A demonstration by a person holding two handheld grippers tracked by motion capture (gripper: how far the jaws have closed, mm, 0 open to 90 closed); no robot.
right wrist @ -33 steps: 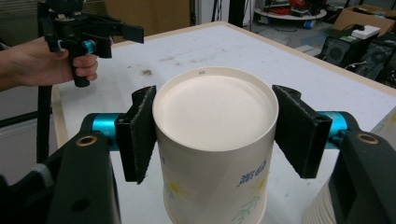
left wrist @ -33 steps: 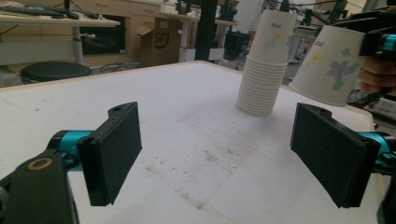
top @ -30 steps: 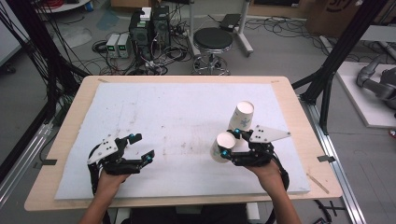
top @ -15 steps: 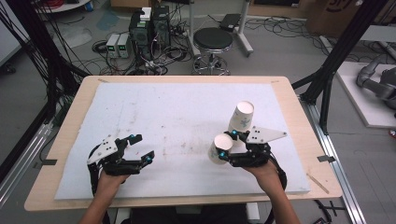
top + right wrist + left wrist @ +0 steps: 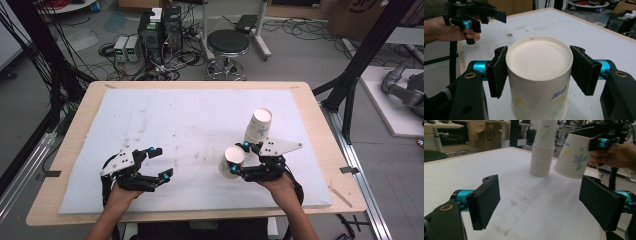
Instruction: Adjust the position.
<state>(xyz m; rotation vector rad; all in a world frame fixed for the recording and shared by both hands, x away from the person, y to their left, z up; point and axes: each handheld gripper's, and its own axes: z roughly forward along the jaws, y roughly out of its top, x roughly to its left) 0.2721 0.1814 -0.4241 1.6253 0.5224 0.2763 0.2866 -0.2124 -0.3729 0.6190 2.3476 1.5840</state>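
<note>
One white paper cup with a blue-and-green flower print (image 5: 233, 160) is clamped between the pads of my right gripper (image 5: 239, 158), held upside down and tilted, clear of the white foam board (image 5: 165, 120) near the front right corner of the wooden table (image 5: 320, 130). In the right gripper view the flat cup base faces the camera and both black ribbed pads (image 5: 498, 72) press its wall. The stack of matching paper cups (image 5: 258, 127) stands inverted just beyond it, toward the right edge of the table.

Progress, as I judge it: one cup is off the stack and in hand; setting it down on the board is still to do, and the stack holds many more.

My left gripper (image 5: 156, 163) hangs with its jaws wide apart and nothing between them, near the front left of the board.

Materials: the cups are thin, smooth, tapered paper with rolled rims. The board is matt, lightly scuffed and stained.
</note>
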